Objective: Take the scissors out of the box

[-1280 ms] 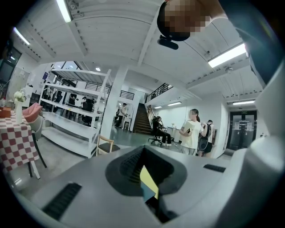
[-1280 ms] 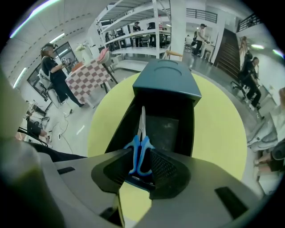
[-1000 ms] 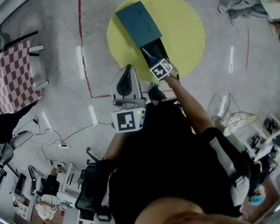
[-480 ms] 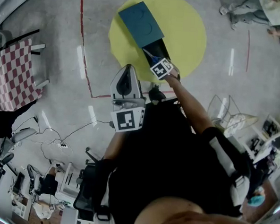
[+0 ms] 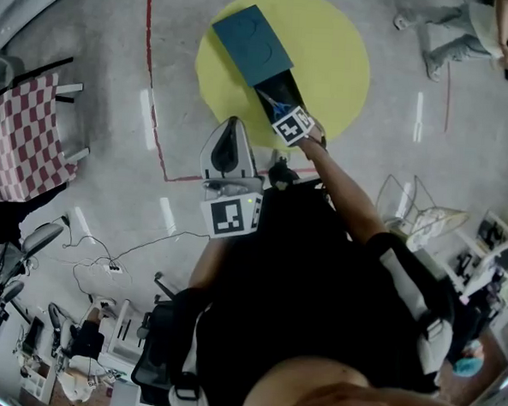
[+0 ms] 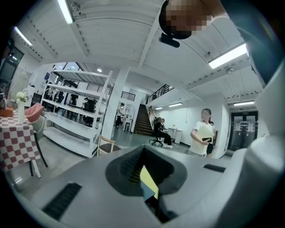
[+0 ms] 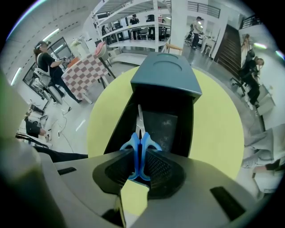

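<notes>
A dark teal box (image 5: 251, 45) lies on a round yellow table (image 5: 337, 40), its black drawer pulled out toward me. Blue-handled scissors (image 7: 140, 149) lie in the drawer (image 7: 162, 124), blades pointing into the box. My right gripper (image 7: 140, 156) points straight down into the drawer, its ribbed pads pressed on the two blue handles. In the head view the right gripper (image 5: 282, 115) sits at the drawer's near end, with the scissors (image 5: 275, 107) just showing. My left gripper (image 5: 232, 124) hovers level beside the table's edge, shut with nothing in it; in the left gripper view the left gripper (image 6: 143, 153) faces the room.
A red line (image 5: 153, 106) runs along the floor left of the table. A checkered table (image 5: 22, 136) stands at the far left, cables (image 5: 113, 262) lie below it, and a wire frame (image 5: 413, 203) is at the right. A person (image 5: 458, 30) is at the upper right.
Both grippers stay where they were. The person at the upper right has shifted a little.
</notes>
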Action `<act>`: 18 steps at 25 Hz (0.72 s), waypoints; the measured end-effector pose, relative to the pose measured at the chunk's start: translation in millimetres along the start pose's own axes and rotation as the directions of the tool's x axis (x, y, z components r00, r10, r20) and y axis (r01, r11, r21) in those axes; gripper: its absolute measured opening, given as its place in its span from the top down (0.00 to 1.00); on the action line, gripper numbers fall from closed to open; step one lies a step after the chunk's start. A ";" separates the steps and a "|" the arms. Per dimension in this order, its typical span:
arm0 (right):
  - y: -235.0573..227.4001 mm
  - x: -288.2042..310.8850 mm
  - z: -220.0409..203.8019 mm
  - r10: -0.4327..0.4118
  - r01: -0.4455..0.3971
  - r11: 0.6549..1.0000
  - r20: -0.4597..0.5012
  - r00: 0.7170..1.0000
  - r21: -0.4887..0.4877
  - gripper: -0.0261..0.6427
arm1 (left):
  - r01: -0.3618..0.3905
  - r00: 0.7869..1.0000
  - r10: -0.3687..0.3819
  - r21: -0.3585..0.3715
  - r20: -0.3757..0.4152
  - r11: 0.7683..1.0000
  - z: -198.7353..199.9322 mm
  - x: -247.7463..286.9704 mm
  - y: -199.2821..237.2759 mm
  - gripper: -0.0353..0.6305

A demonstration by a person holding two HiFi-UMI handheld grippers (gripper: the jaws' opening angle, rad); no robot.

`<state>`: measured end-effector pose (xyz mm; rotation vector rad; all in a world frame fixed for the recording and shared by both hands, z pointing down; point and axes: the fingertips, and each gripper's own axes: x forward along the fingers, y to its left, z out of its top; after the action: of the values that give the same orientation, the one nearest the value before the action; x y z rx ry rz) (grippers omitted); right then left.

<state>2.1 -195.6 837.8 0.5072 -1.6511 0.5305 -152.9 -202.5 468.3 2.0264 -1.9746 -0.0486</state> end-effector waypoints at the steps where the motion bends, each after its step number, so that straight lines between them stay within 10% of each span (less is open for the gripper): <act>1: -1.3 -3.4 -1.8 -0.009 0.009 1.000 -0.005 1.000 0.000 0.84 | 0.000 1.000 0.000 0.001 0.003 1.000 0.8 -1.5 -1.4 0.95; 18: -5.7 -62.8 -8.0 -0.045 0.043 0.999 0.161 0.986 0.014 0.84 | -0.012 0.998 0.011 0.023 0.060 1.000 11.6 -35.6 -24.9 0.95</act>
<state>20.4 -193.3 776.9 0.6061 -1.7873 0.4766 -133.2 -169.9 444.4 2.0509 -2.0317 -0.0848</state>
